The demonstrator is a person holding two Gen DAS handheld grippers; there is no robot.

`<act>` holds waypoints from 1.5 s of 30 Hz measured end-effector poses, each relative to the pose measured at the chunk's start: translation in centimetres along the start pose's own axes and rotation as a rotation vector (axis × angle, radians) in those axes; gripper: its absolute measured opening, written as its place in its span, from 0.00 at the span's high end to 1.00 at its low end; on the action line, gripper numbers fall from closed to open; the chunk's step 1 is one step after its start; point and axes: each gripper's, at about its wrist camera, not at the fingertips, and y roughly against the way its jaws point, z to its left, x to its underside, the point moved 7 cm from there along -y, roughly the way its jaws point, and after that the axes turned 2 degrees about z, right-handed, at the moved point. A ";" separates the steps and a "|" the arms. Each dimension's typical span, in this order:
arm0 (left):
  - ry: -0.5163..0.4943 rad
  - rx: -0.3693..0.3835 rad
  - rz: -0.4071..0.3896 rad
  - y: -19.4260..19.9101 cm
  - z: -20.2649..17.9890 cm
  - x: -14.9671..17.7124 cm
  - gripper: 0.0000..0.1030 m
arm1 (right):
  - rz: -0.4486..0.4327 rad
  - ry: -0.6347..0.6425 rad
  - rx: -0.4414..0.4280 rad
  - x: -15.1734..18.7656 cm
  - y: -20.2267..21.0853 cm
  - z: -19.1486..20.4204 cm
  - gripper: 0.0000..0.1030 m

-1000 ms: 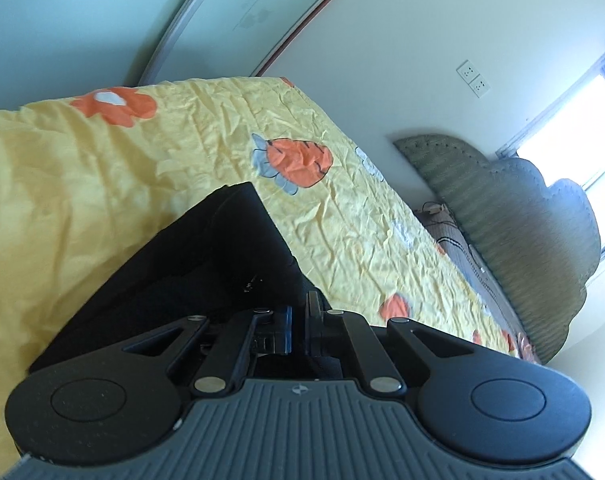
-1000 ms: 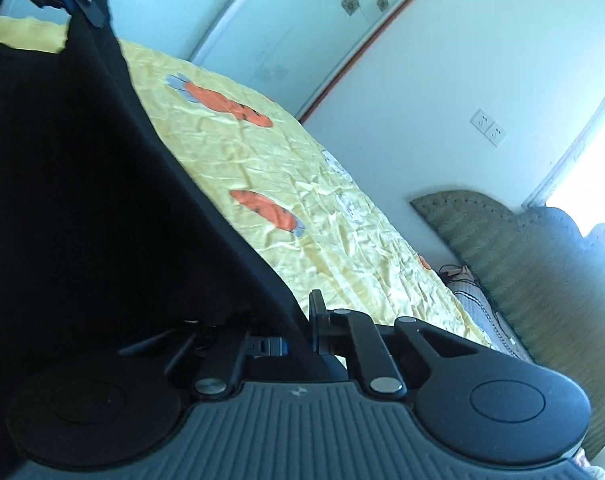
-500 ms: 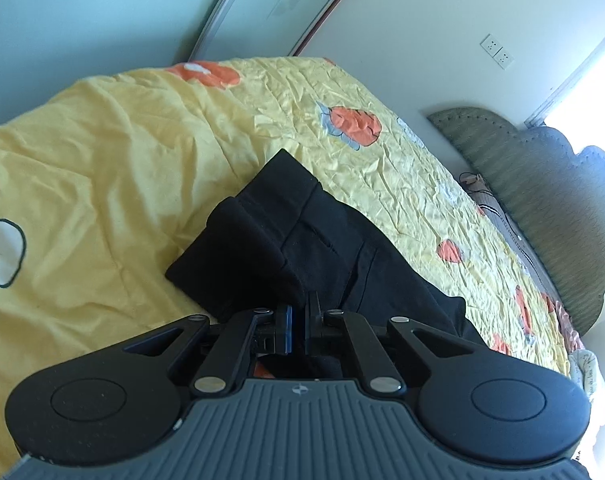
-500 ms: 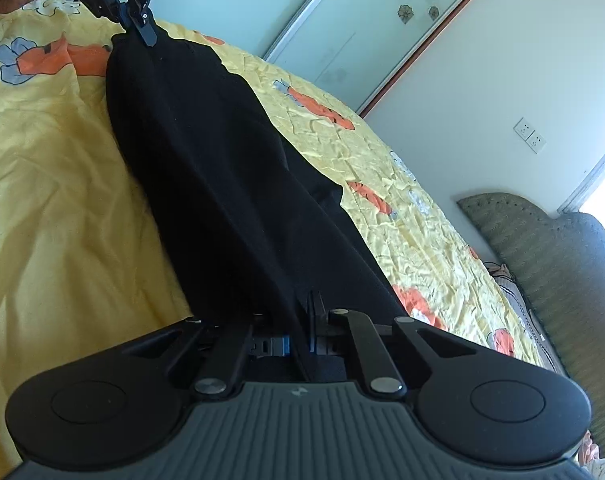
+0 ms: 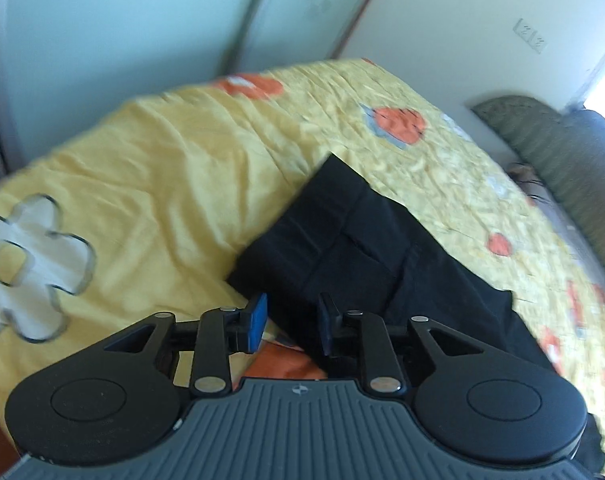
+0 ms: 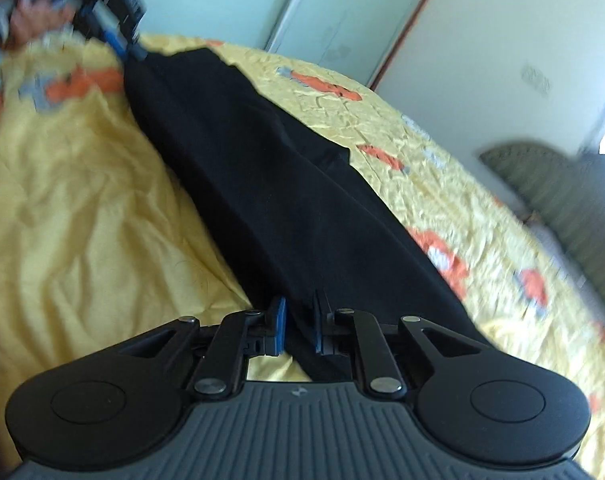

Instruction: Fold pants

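- The right tool (image 6: 298,326) stands with its blue-padded fingers (image 6: 279,326) parted, the near end of the black pants (image 6: 262,184) lying between them.
- The pants stretch as a long strip from near centre to far left across a yellow bedspread (image 6: 82,220) printed with orange shapes.
- At far left, the left tool (image 6: 122,42), blurred and gripped by a hand (image 6: 30,20), is at the far end of the pants.
- A green padded headboard (image 6: 562,200) sits at right.
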 end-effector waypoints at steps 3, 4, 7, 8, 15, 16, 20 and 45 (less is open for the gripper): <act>-0.040 -0.084 -0.108 1.9 -1.4 -0.5 0.70 | -0.057 -0.178 -0.003 0.8 2.1 -3.2 0.84; -0.046 -0.093 -0.133 2.4 -2.1 -0.6 0.71 | -0.074 -0.249 0.022 1.4 2.4 -4.5 0.74; -0.090 -0.030 -0.154 3.2 -5.4 -0.4 0.70 | -0.010 -0.415 -0.006 4.3 1.8 -6.6 0.57; -0.126 0.011 -0.141 3.1 -7.0 0.0 0.70 | 0.020 -0.440 -0.026 5.4 1.7 -6.7 0.58; -0.534 0.330 0.038 0.9 -21.0 8.4 0.61 | -0.163 -0.971 0.223 13.5 8.4 -15.9 0.36; -0.594 0.378 0.061 0.8 -22.8 10.0 0.60 | -0.186 -1.078 0.271 15.6 9.5 -17.6 0.36; -0.829 0.513 0.104 0.8 -28.6 16.3 0.54 | -0.280 -1.363 0.380 22.2 12.7 -22.1 0.36; -1.470 0.644 -0.129 0.3 -39.9 30.8 0.39 | -0.591 -1.720 0.251 25.6 10.8 -27.4 0.94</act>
